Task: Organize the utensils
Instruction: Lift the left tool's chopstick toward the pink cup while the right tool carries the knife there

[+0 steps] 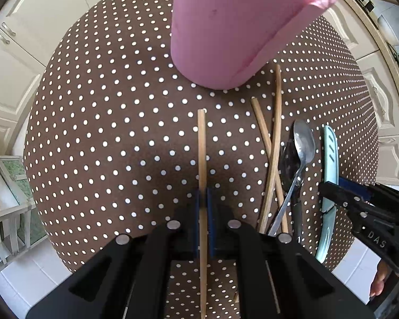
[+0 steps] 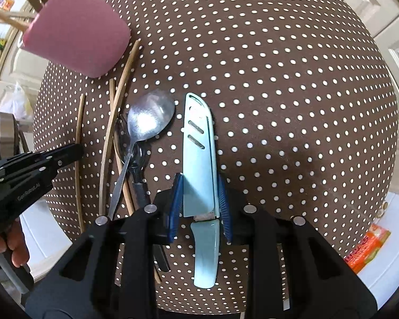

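The left gripper (image 1: 202, 199) clenches a thin wooden chopstick (image 1: 201, 154), its long axis running straight ahead toward the pink plastic cup (image 1: 226, 32). The right gripper (image 2: 199, 194) straddles the sheathed pale-blue knife (image 2: 199, 154), tip pointing forward, lying on the brown polka-dot tablecloth (image 2: 292, 106); whether the pads grip it is unclear.

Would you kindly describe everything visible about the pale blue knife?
The pale blue knife lies flat on the dotted tablecloth, right of the spoon. A slotted, plastic-looking sheath hides its blade, tip pointing away; the curved handle points toward the camera. The right gripper has its blue-padded fingers on either side of the sheath near the handle, apparently touching it.
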`<state>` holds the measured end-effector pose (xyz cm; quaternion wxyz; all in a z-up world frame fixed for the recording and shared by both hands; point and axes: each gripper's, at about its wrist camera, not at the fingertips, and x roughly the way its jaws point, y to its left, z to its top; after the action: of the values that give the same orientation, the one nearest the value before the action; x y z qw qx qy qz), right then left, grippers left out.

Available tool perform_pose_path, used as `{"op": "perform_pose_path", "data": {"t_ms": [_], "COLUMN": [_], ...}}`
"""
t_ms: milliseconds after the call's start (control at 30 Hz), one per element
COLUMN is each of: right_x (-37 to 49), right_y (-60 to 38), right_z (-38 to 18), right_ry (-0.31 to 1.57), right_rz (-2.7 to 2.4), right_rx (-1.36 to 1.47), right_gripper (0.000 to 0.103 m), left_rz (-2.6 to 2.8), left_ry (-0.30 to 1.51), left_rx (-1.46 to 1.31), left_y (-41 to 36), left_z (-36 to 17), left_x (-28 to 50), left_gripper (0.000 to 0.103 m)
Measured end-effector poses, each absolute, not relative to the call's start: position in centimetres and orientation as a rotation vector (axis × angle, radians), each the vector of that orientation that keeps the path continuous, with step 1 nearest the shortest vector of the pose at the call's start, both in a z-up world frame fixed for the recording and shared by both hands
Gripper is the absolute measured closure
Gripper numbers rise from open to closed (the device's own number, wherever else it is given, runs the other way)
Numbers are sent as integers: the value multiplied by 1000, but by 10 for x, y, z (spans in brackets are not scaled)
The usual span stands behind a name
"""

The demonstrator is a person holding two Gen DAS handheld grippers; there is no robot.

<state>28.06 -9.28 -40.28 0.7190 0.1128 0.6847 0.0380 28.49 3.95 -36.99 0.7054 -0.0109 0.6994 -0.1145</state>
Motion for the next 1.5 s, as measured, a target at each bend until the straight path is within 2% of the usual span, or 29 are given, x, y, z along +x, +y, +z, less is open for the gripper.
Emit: {"op": "perform_pose_path", "data": {"t_ms": [267, 800, 900, 933, 967, 1267, 1500], "right_x": [252, 220, 215, 216, 216, 220, 233], "right_y": [-142, -165, -165, -165, -164, -143, -117], "right_z": [-378, -281, -261, -255, -248, -241, -193], "right_ry": [1418, 1237, 1203, 1195, 1180, 1180, 1065], "right_rz": [110, 238, 275, 288, 296, 366, 430], "right_rx": [332, 344, 326, 317, 293, 265, 184], "right_gripper": [77, 78, 82, 94, 97, 97, 97], "left_rz": [-308, -413, -421, -422, -423, -397, -381], "left_ry": [1453, 1087, 1030, 1014, 998, 952, 770], "left_rx": [-158, -197, -193, -191, -188, -204, -208], "left_y": [61, 86, 79, 79, 79, 78, 82], "left_z": [-358, -272, -258, -254, -250, -239, -193], "left_x": [270, 226, 226, 227, 226, 225, 222], "left_gripper": [98, 98, 98, 98, 98, 98, 98]}}
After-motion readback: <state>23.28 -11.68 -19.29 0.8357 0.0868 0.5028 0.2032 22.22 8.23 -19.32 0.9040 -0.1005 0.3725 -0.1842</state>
